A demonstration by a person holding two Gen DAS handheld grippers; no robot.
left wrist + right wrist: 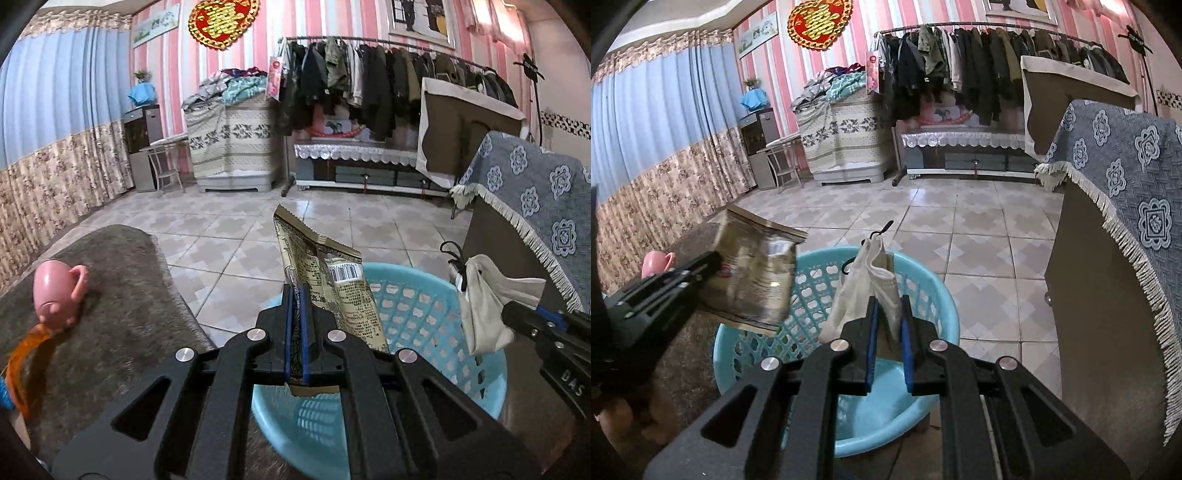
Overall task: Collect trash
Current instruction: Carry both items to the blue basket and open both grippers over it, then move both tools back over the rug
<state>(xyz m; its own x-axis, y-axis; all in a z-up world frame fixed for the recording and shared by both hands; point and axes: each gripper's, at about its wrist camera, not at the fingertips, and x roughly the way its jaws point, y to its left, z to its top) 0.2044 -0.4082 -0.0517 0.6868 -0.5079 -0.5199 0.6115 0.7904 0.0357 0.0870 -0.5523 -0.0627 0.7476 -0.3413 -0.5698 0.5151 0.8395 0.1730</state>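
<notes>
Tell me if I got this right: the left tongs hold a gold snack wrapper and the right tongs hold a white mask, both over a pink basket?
Nearly. The basket is light blue, not pink; both wrist views show it. The rest holds: the left tongs pinch the gold snack wrapper, and the right tongs pinch the white mask, both over that basket.

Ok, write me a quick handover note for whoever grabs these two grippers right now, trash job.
Left gripper: shut on the gold snack wrapper, held over the blue basket.
Right gripper: shut on the white face mask, also over the basket.
Done: both pieces picked up and brought to the basket.
Left: open both grippers to drop them in. The basket looks empty so far. A pink cup lies on its side on the grey rug; an orange scrap beside it may be trash.
</notes>
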